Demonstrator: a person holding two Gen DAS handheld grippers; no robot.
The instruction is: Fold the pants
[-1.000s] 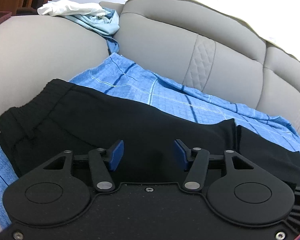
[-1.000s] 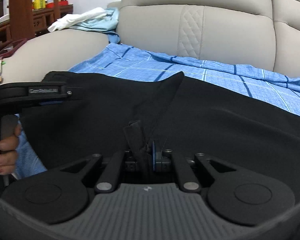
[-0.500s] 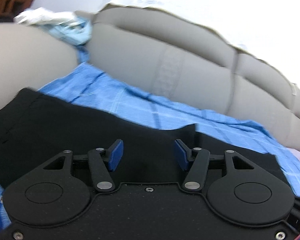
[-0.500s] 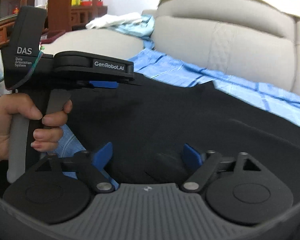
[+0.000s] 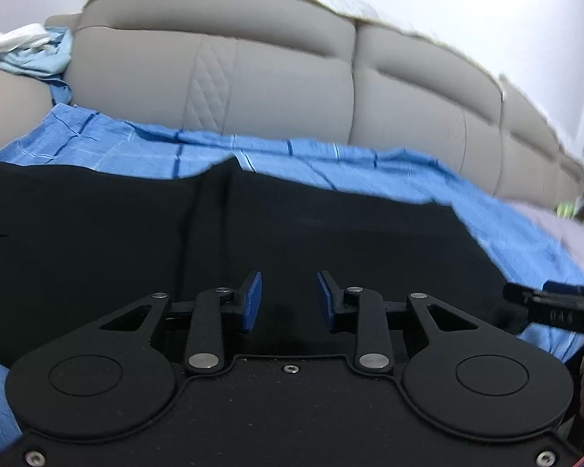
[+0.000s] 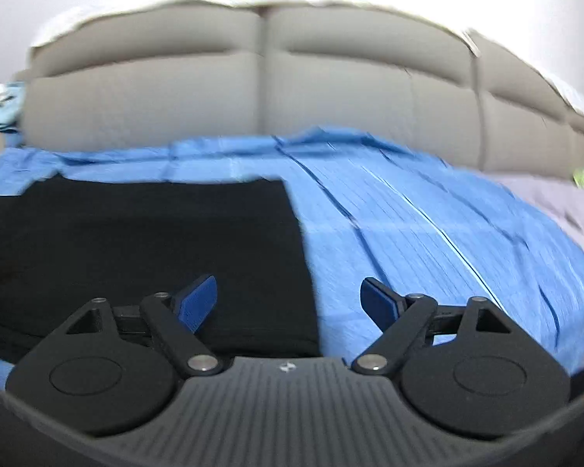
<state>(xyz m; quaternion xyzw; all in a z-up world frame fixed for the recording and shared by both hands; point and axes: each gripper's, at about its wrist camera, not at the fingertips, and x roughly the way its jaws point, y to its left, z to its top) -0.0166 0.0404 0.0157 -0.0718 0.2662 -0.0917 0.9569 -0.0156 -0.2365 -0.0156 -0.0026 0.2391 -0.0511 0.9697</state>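
The black pants (image 5: 253, 233) lie flat on a blue checked sheet (image 5: 331, 163) spread over the sofa seat. My left gripper (image 5: 289, 299) is open and empty, low over the middle of the pants. In the right wrist view the pants (image 6: 155, 241) fill the left half, with their straight right edge near the middle. My right gripper (image 6: 289, 299) is wide open and empty, straddling that edge: the left finger is over black cloth, the right finger over the sheet (image 6: 428, 233). The right gripper also shows at the far right of the left wrist view (image 5: 556, 303).
The grey sofa backrest (image 5: 272, 78) runs behind the sheet. A pile of white and light blue clothes (image 5: 23, 50) sits on the left armrest. A pale lilac cover (image 6: 556, 202) lies beyond the sheet's right end.
My right gripper let go of the pants fabric, opened wide and swung right to the pants' edge. My left gripper also swung right, staying open.
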